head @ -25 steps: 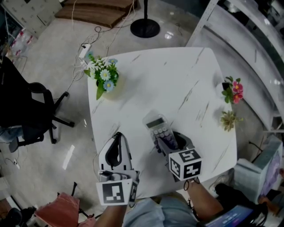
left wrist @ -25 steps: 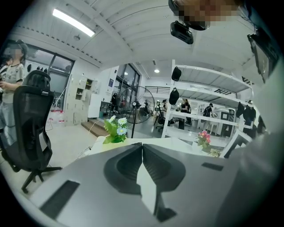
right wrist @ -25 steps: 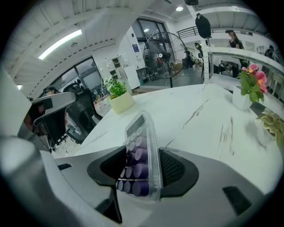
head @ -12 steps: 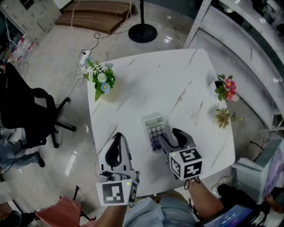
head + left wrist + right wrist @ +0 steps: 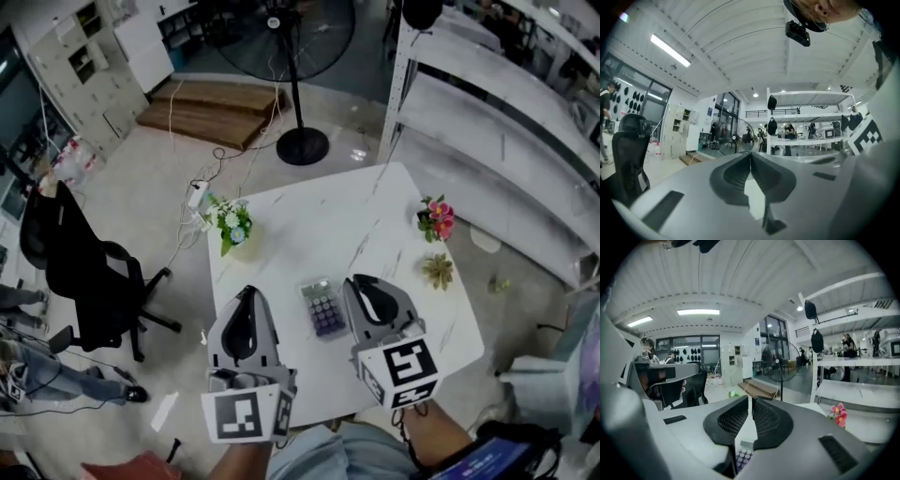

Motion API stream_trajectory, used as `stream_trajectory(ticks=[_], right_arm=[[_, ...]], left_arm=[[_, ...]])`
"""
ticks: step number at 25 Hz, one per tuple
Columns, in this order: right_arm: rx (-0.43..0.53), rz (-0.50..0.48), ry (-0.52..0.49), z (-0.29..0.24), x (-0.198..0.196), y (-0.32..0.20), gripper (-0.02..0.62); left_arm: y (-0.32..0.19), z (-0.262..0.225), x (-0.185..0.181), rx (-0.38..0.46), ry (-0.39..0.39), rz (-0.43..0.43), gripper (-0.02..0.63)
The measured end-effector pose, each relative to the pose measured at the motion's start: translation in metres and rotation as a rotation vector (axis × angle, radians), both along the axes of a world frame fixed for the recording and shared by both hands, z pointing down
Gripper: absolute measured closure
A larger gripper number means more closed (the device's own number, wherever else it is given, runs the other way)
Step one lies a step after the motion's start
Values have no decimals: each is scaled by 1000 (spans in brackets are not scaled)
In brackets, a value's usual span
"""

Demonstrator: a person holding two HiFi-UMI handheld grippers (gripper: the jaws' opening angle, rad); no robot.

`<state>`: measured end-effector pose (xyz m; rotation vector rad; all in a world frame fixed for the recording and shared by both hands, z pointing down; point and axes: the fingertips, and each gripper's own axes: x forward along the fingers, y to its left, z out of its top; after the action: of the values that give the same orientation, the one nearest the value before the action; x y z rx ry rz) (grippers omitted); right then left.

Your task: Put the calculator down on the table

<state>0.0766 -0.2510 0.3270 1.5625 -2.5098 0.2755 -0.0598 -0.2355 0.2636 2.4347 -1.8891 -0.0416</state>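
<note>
The calculator (image 5: 322, 307), grey with purple keys, lies flat on the white marble table (image 5: 309, 234), free of both grippers. My right gripper (image 5: 361, 281) hangs above the table just right of it, jaws closing and nearly together with nothing between them. In the right gripper view the pads (image 5: 750, 399) meet at the tips, and the calculator's keys (image 5: 743, 456) show far below through the gap. My left gripper (image 5: 246, 292) is raised at the calculator's left, shut and empty. Its jaws (image 5: 750, 154) touch in the left gripper view.
A pot of white and blue flowers (image 5: 231, 225) stands at the table's left edge. Pink flowers (image 5: 437, 218) and a small succulent (image 5: 437, 271) stand at its right. A black office chair (image 5: 84, 272) is on the floor to the left, a fan stand (image 5: 302, 145) beyond, and shelving (image 5: 497, 122) to the right.
Both grippers have risen well above the table. The right gripper's wide jaws came off the calculator and drew together; the calculator stays lying on the table.
</note>
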Motion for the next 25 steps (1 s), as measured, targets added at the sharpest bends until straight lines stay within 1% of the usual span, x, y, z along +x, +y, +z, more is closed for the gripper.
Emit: stream_trajectory(ticks=[2, 4, 8, 12, 15, 25], right_arm=[[81, 12, 3, -28, 5, 6, 570], [145, 21, 3, -51, 11, 11, 577], [212, 20, 0, -77, 19, 22, 577], [264, 25, 3, -89, 26, 28, 578], [285, 36, 10, -91, 31, 31, 578], [276, 32, -7, -88, 33, 30, 578]], left_arm=[[7, -22, 5, 38, -4, 5, 597], [10, -40, 10, 65, -9, 8, 597], [19, -65, 17, 116, -28, 9, 597], [25, -72, 26, 134, -22, 20, 597], [26, -70, 33, 131, -15, 30, 597], [26, -65, 38, 122, -29, 32, 597]])
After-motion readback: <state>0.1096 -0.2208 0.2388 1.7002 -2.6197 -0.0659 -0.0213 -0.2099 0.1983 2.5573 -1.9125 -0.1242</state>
